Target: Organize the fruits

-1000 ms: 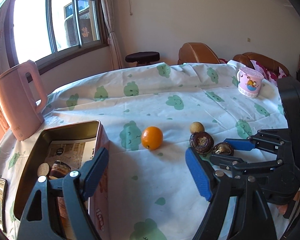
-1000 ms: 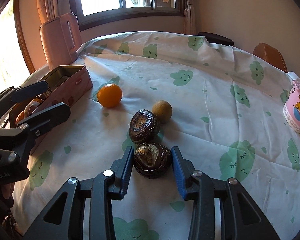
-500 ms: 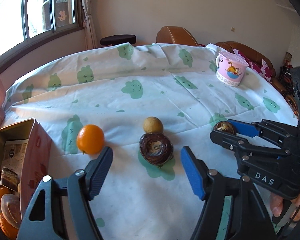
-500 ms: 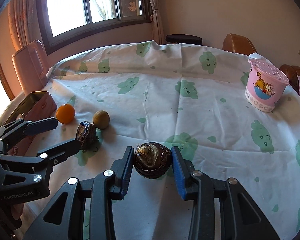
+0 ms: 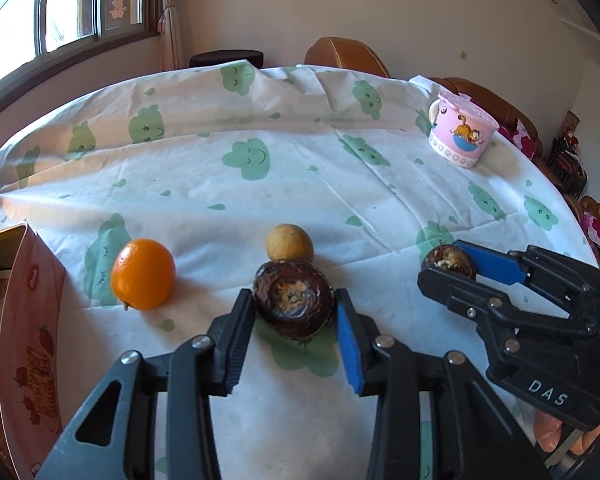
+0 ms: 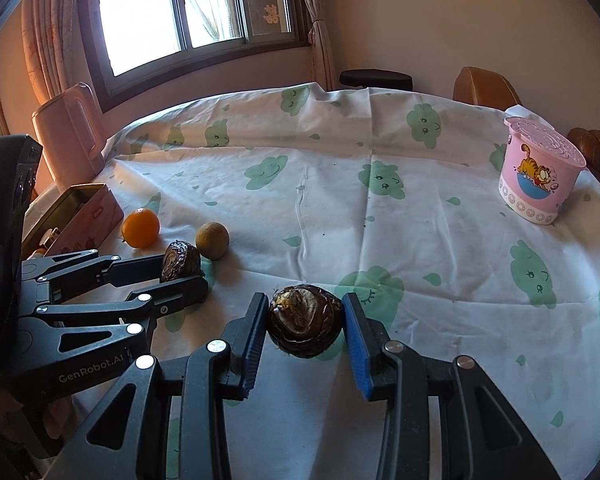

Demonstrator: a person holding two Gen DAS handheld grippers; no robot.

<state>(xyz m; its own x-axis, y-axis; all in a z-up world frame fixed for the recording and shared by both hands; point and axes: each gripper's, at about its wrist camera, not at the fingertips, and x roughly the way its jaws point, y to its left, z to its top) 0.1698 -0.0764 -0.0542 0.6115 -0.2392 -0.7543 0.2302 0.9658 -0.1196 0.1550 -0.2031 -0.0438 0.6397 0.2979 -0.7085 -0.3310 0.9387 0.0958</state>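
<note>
My left gripper [image 5: 294, 308] is shut on a dark brown scaly fruit [image 5: 294, 298] that rests on the tablecloth; it also shows in the right wrist view [image 6: 180, 260]. My right gripper [image 6: 305, 322] is shut on a second dark brown fruit [image 6: 306, 320] and holds it to the right of the first; it also shows in the left wrist view [image 5: 450, 262]. An orange [image 5: 143, 274] lies left of the left gripper. A small tan round fruit [image 5: 289, 242] sits just behind the left gripper's fruit. A pink tin box [image 5: 24, 320] stands open at the far left.
A pink cartoon cup [image 5: 460, 134] stands at the table's far right. A pink kettle [image 6: 70, 136] stands at the far left behind the tin. Brown chairs [image 5: 342, 56] ring the far side of the table [image 5: 280, 160], which has a cloud-print cloth.
My left gripper swung right from the tin, moved in on the dark fruit and shut on it. My right gripper carried its fruit away to the right.
</note>
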